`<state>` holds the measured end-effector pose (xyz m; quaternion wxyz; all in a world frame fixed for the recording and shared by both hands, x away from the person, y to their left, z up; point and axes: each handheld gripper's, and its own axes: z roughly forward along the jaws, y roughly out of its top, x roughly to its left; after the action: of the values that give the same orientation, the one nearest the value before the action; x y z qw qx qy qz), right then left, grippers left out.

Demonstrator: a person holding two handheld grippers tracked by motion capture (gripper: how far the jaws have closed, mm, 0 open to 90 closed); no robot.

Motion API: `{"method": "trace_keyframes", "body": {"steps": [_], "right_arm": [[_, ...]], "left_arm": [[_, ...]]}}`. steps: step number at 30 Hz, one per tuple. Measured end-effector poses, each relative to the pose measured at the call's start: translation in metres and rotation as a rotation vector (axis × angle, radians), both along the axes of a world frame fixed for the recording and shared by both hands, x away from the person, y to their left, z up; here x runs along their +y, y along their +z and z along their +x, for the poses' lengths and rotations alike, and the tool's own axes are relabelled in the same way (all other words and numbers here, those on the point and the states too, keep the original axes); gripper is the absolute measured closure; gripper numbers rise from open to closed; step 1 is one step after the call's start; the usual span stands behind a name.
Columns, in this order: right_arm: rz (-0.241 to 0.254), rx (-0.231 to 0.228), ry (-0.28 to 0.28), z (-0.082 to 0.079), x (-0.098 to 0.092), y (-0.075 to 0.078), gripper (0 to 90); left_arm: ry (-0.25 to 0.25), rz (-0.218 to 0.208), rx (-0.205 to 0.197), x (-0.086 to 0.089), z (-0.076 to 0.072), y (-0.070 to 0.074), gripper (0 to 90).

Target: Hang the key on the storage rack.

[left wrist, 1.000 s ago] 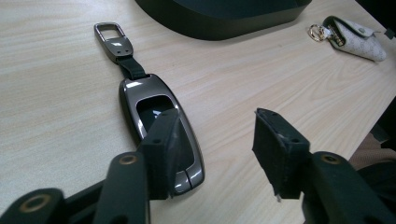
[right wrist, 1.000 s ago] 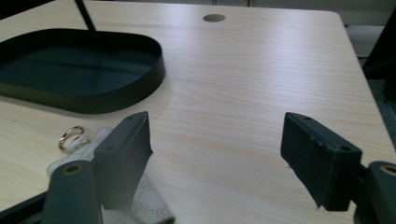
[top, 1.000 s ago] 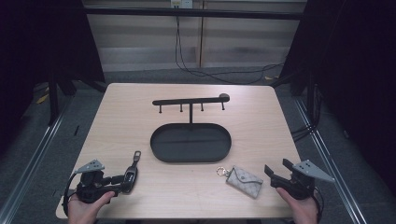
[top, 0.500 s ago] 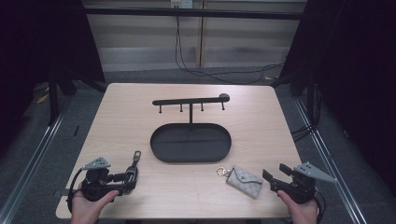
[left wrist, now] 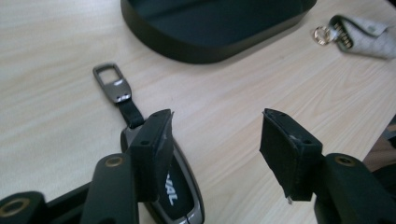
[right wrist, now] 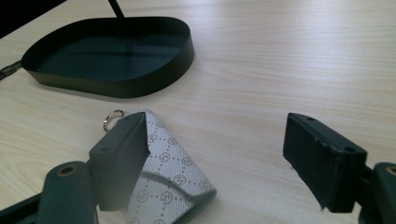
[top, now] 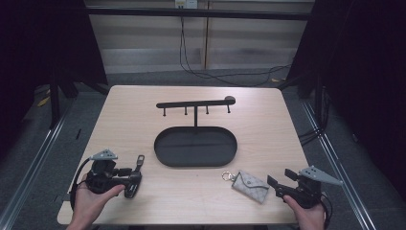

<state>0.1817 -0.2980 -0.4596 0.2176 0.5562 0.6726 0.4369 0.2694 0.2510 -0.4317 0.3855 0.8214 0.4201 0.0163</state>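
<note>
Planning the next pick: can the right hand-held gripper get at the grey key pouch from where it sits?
Probably yes. The right hand-held gripper is open beside the grey key pouch, with bare table around it and nothing between.

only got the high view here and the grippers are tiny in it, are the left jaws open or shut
Observer: Open. In the left gripper view the left gripper has a wide gap between its jaws.
Operator: is it holding the car key
Observer: No. The car key fob lies on the table, partly under one jaw, not between them.
Operator: and the right one
Observer: The right gripper is open too; the patterned key pouch lies flat by one jaw, its ring toward the black tray.
</note>
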Motion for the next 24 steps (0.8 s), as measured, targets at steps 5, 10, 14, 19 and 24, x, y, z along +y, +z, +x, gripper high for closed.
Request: {"method": "trace_keyframes", "body": {"steps": [5, 10, 14, 19, 24], "right_arm": [[0.010, 0.008, -0.005, 0.000, -0.001, 0.000, 21.0], [0.009, 0.013, -0.002, 0.001, -0.001, -0.001, 20.8], [-0.001, 0.026, 0.002, 0.002, 0.000, -0.002, 20.8], [-0.002, 0.027, 0.003, 0.002, 0.000, -0.002, 20.8], [0.000, 0.027, 0.006, 0.003, 0.000, -0.002, 20.8]], "left_arm": [[-0.009, 0.038, -0.003, -0.004, 0.009, 0.008, 46.0], [-0.001, 0.123, -0.013, -0.009, 0.019, 0.018, 49.3], [0.012, 0.189, 0.029, -0.012, 0.028, 0.023, 52.8], [0.010, 0.247, 0.088, -0.015, 0.045, 0.020, 56.2], [0.006, 0.280, 0.128, -0.021, 0.053, 0.018, 58.0]]}}
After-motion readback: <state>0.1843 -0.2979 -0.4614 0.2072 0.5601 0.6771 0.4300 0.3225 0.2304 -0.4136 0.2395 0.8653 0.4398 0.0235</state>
